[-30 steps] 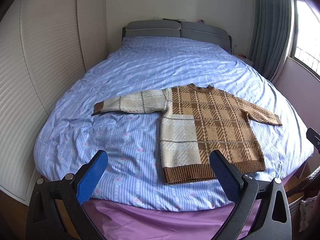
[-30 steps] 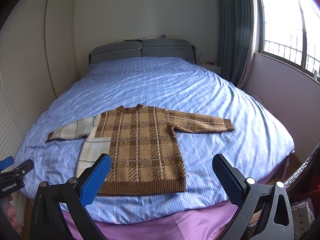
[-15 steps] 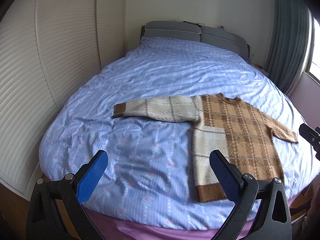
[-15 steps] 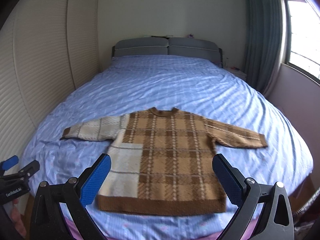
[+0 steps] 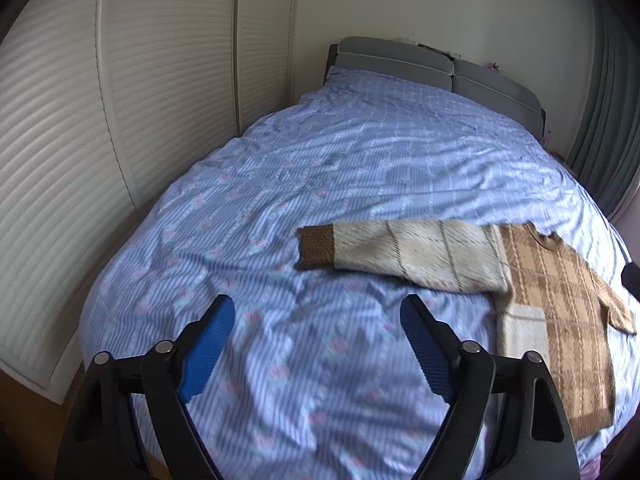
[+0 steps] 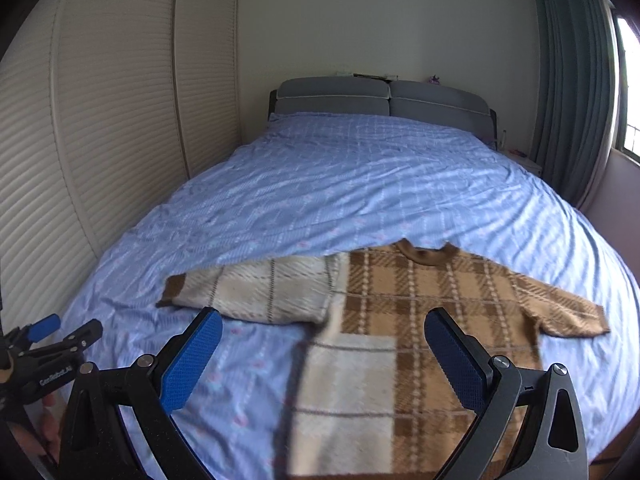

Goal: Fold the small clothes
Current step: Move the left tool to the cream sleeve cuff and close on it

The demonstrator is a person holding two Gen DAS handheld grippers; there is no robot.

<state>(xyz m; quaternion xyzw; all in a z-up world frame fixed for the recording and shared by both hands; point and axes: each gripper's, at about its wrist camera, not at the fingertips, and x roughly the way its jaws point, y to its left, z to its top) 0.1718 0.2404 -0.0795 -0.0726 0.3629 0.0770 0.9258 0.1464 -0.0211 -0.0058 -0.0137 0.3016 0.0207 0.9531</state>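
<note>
A small brown and cream plaid sweater point(image 6: 420, 320) lies flat, front up, on the blue bed, sleeves spread out. In the left wrist view the sweater point(image 5: 552, 300) is at the right, its cream left sleeve point(image 5: 404, 252) pointing left with a brown cuff point(image 5: 316, 246). My left gripper point(image 5: 316, 332) is open and empty above bare sheet, short of that cuff. My right gripper point(image 6: 320, 344) is open and empty over the sweater's lower cream panel point(image 6: 344, 392). The left gripper also shows at the left edge of the right wrist view point(image 6: 52, 344).
The bed point(image 6: 360, 184) has a blue striped sheet and a grey headboard point(image 6: 384, 98) at the far end. White louvered wardrobe doors point(image 5: 120, 120) run along the left side. A green curtain point(image 6: 568, 92) and a window stand at the right.
Both grippers have moved forward and to the left, closer over the bed. The sweater now appears larger and further right in both views. It lies as before.
</note>
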